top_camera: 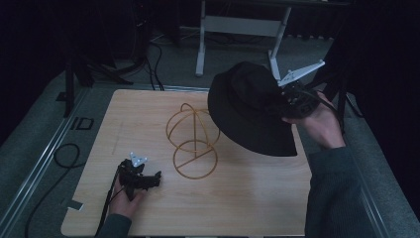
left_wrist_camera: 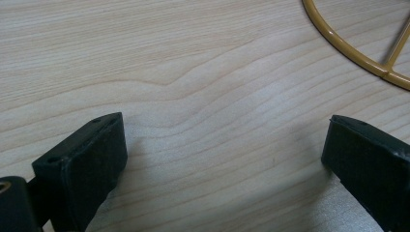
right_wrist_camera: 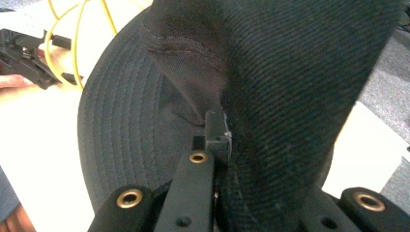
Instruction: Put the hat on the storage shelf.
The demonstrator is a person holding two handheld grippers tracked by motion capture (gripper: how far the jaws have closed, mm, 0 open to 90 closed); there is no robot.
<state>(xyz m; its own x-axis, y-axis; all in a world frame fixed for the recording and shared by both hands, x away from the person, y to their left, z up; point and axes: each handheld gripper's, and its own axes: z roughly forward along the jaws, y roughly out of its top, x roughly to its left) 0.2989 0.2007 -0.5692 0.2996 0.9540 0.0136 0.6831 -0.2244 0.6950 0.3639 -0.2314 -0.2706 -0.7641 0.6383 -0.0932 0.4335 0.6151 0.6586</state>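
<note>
right gripper (top_camera: 292, 99) jaws: tips buried in the black hat (top_camera: 247, 106) fabric; one jaw hidden behind the cloth in the right gripper view
hat crown interior: dark, no detail readable
wire stand (top_camera: 193, 144): right side covered by the hat brim; cut off at frame edge in the left gripper view
left gripper (top_camera: 148, 179): jaw bases cut by bottom edge in its own view

Black bucket hat (top_camera: 246, 106) hangs tilted above the table's right side.

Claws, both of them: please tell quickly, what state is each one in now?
Left claw: open, holding nothing, low over the wooden table.
Right claw: closed on the black hat, held above the table.
</note>
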